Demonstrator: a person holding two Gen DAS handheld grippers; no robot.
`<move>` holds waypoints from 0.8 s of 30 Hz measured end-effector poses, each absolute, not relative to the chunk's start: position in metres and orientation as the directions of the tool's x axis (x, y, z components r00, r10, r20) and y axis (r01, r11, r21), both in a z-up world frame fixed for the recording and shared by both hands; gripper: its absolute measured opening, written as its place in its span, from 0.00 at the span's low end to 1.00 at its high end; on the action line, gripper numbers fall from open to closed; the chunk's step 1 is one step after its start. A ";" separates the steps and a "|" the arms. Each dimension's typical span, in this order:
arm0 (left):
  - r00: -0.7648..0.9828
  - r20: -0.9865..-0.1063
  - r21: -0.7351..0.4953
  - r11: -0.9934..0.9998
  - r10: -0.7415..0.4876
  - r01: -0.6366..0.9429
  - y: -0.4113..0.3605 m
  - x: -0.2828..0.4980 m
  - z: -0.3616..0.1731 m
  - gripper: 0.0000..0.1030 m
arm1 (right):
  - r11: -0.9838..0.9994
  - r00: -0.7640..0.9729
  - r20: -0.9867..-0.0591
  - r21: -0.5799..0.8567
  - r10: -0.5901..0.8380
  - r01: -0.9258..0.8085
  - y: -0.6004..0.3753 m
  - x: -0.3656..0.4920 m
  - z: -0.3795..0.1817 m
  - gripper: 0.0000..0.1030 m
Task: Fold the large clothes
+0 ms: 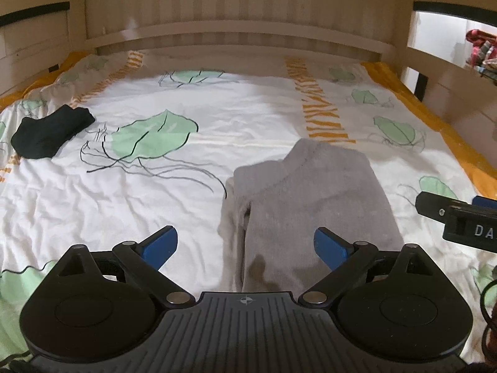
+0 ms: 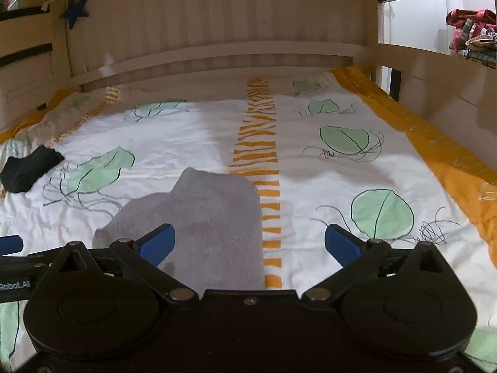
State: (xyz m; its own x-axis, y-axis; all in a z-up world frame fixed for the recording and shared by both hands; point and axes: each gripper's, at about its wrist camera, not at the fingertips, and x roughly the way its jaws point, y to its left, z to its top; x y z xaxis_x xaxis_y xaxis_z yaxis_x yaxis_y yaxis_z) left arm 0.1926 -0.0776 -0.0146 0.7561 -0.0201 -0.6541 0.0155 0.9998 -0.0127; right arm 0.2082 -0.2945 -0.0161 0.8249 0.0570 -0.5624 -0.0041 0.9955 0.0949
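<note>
Grey sweater (image 1: 310, 205) is lying folded on the bedsheet (image 1: 174, 205); left gripper (image 1: 246, 247) and right gripper (image 2: 250, 245) are hovering near it, fingers spread, holding nothing.

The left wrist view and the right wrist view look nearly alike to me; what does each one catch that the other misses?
Only the left wrist view shows the grey garment's left side, where folded layers stack up along its edge, and the open left gripper.

Only the right wrist view shows the open right gripper's own fingertips and the large green leaf print right of the orange stripe.

Both show the grey garment lying folded on the bedsheet, the black folded garment far left, the blue star and the wooden headboard.
</note>
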 end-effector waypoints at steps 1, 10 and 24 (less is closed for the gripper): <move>0.755 -0.655 -0.015 1.000 -0.023 0.018 -0.077 0.189 -0.014 0.93 | 0.994 0.823 -0.563 0.105 0.070 -0.013 -0.295 0.206 -0.016 0.99; 0.733 -0.679 -0.046 0.999 -0.033 0.002 -0.067 0.165 -0.014 0.93 | 0.991 0.819 -0.562 0.120 0.117 -0.060 -0.288 0.177 -0.015 0.99; 0.702 -0.709 -0.090 0.996 -0.066 0.002 -0.068 0.158 -0.019 0.93 | 0.981 0.773 -0.616 0.186 0.153 -0.046 -0.292 0.165 -0.028 0.99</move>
State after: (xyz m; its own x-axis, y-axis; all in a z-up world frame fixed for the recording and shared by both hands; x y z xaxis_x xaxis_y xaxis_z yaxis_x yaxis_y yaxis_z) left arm 0.1581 -0.0681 -0.0190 0.7019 -0.0655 -0.7092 0.0020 0.9959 -0.0900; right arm 0.1646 -0.2923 -0.0277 0.7729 0.1534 -0.6157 -0.0464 0.9814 0.1862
